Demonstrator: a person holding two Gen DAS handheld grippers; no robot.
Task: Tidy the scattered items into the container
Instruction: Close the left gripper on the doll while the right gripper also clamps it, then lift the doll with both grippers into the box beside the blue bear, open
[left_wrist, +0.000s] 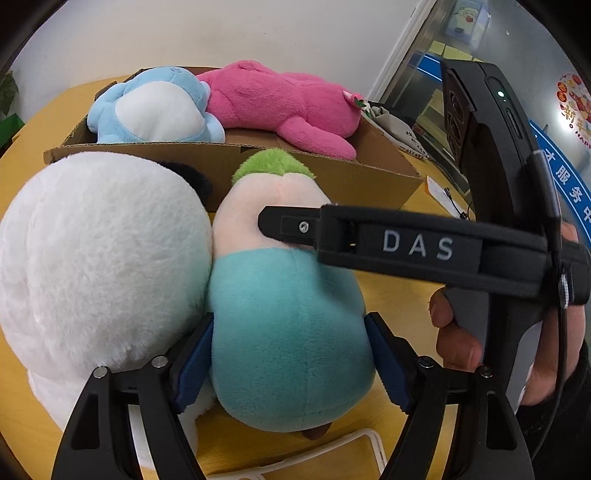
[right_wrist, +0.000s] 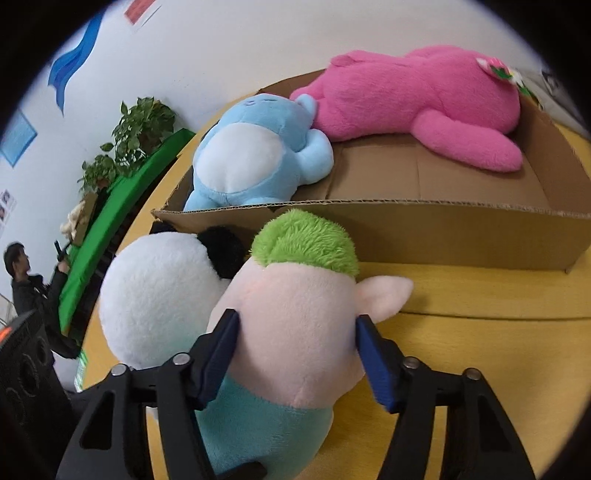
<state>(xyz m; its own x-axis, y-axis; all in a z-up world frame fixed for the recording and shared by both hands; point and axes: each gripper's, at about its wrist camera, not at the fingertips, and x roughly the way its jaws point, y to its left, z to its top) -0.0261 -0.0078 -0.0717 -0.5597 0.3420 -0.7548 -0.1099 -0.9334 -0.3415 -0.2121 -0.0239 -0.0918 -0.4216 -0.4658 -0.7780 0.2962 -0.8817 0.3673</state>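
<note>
Both grippers are set around the green-haired plush doll (right_wrist: 295, 325) on the desk (right_wrist: 480, 369).
Left gripper (left_wrist: 291, 362) is clamped on its teal body; right gripper (right_wrist: 299, 354) is pressed on its head, near the cardboard box (right_wrist: 443, 236).

Service-centre office: wall posters (right_wrist: 75, 55), glass door (left_wrist: 436, 70), potted plants (right_wrist: 144, 125).

Black hand-held gripper (left_wrist: 290, 360), blue pads (left_wrist: 194, 363), dark sleeve (left_wrist: 554, 417)
</note>
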